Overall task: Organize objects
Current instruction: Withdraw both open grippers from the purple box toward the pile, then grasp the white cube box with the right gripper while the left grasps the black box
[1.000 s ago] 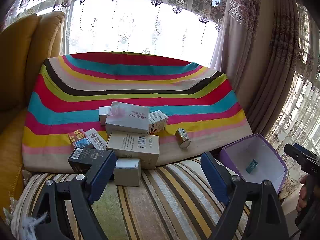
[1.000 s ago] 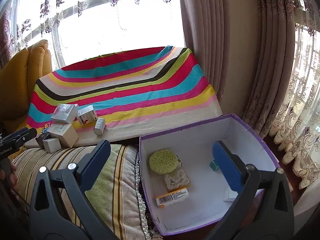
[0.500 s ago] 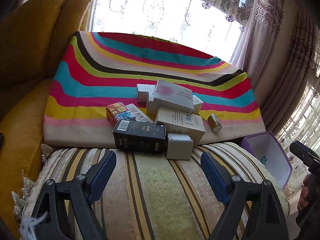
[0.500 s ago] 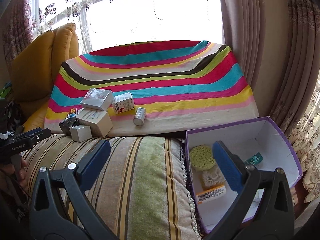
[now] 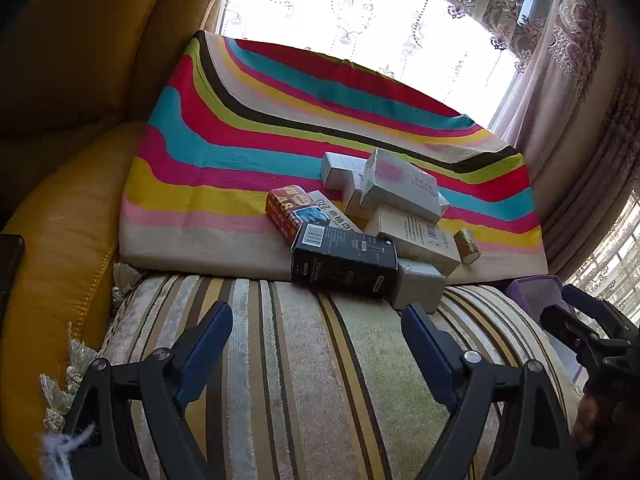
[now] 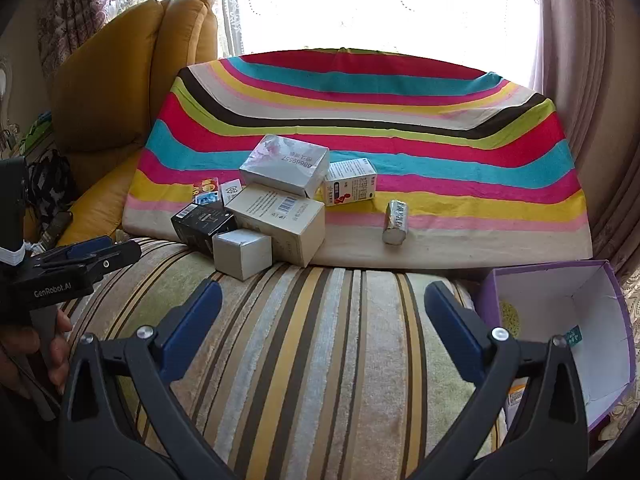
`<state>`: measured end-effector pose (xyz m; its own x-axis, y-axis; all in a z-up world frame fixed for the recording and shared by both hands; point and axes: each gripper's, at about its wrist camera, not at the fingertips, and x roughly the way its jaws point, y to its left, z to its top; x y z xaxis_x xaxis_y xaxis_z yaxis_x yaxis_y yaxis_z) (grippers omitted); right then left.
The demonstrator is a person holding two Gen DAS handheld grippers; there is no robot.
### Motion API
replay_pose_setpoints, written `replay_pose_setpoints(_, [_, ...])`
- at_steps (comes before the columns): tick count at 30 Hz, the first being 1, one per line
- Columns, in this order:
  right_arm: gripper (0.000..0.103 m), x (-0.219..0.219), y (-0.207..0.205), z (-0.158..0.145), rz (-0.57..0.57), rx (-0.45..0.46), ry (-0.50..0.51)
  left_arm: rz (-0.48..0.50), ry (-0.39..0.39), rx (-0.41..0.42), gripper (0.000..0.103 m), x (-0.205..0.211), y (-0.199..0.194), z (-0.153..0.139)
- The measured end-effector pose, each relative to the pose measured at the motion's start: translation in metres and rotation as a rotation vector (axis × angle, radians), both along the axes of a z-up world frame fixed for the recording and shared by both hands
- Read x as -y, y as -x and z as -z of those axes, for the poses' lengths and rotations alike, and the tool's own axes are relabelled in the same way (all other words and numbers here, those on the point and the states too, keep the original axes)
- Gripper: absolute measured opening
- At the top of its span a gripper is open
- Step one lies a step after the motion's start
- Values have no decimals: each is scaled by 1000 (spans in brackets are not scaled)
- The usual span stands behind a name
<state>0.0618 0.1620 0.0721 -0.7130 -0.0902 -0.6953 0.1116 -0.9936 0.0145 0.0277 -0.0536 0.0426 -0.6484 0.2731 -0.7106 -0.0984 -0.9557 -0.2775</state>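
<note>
1. Left tongs (image 5: 316, 346): spread wide, nothing between the blue pads, held over the striped cushion (image 5: 304, 380) just short of the box pile.
2. Right tongs (image 6: 323, 316): also spread wide and empty, over the same cushion, with the purple box (image 6: 608, 280) at their right.
3. Box pile sits where the cushion meets the rainbow-striped cloth (image 6: 440, 120). Black box (image 5: 344, 264) lies flat at the front, touching a small grey box (image 5: 420, 284) on its right.
4. Beige barcoded box (image 6: 280, 220) lies behind them; a silver-white box (image 6: 286, 164) rests tilted on top of it.
5. Red packet (image 5: 290, 210) lies left of the pile, partly under the black box.
6. Small foil-wrapped roll (image 6: 395, 222) lies alone on the cloth, apart from the pile.
7. Purple box is open; a yellow sponge (image 6: 507, 314) shows inside.
</note>
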Motion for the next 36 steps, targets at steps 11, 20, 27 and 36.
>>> replay_pose_setpoints(11, [95,62,34,24,-40,82,-65,-11,-13,24,87,18,9,4])
replay_pose_setpoints(20, [88,84,61,44,1,150,-96,-3,-46,63,87,29,23,11])
replay_pose_setpoints(27, [79,85,79,51,46,186,-93,16,-69,72,87,32,34,14])
replay_pose_setpoints(36, [57,81,89,60,86,218,-72,58,-83,78,87,22,46,16])
